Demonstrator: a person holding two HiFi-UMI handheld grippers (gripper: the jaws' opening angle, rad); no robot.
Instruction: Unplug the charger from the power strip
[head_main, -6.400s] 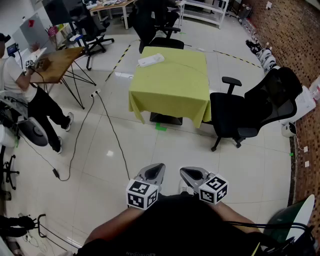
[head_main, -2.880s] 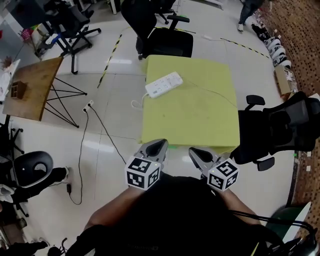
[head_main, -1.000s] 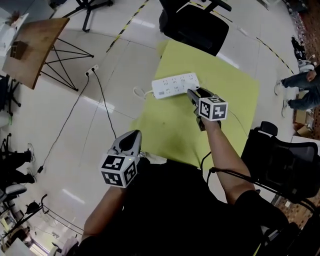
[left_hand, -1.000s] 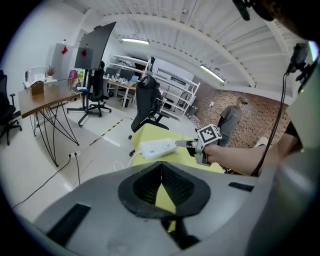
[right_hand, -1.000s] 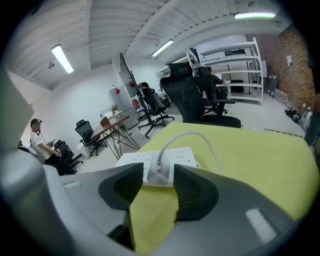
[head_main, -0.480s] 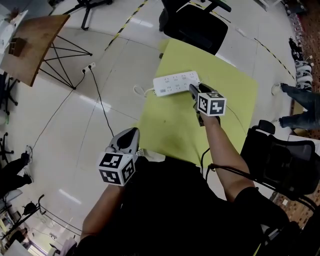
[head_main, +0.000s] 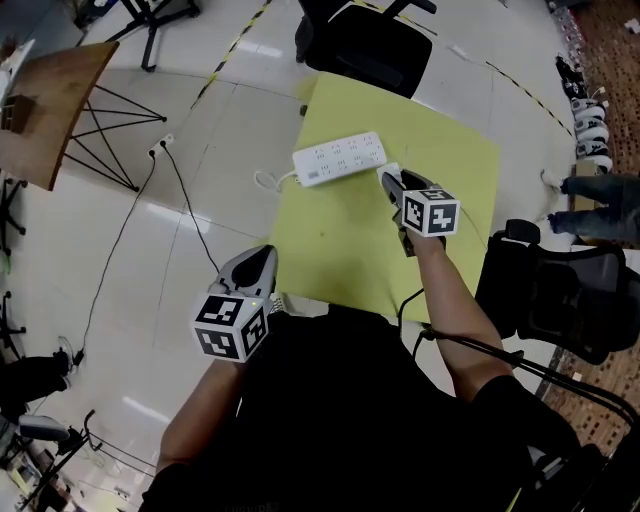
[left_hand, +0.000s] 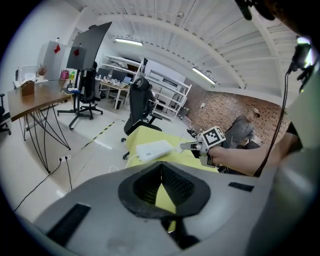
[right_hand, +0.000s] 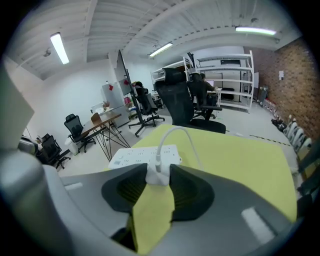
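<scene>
A white power strip (head_main: 340, 160) lies on the yellow-covered table (head_main: 450, 230), near its far left corner. My right gripper (head_main: 391, 178) is just off the strip's right end, shut on the small white charger (right_hand: 158, 174). The charger's white cable (right_hand: 175, 131) arches up from it and runs off to the right. In the right gripper view the charger sits in front of the power strip (right_hand: 142, 156), and it looks apart from it. My left gripper (head_main: 262, 258) hangs off the table's near left edge with its tips together and nothing in them.
A black office chair (head_main: 375, 55) stands at the table's far side and another (head_main: 570, 300) at its right. A wooden desk (head_main: 45, 115) and a floor socket with a black cable (head_main: 160, 150) are to the left. A person's legs (head_main: 600, 195) show at the right.
The right gripper closed on the charger at the strip's right end and has drawn back a little with it. The left gripper stayed put.
</scene>
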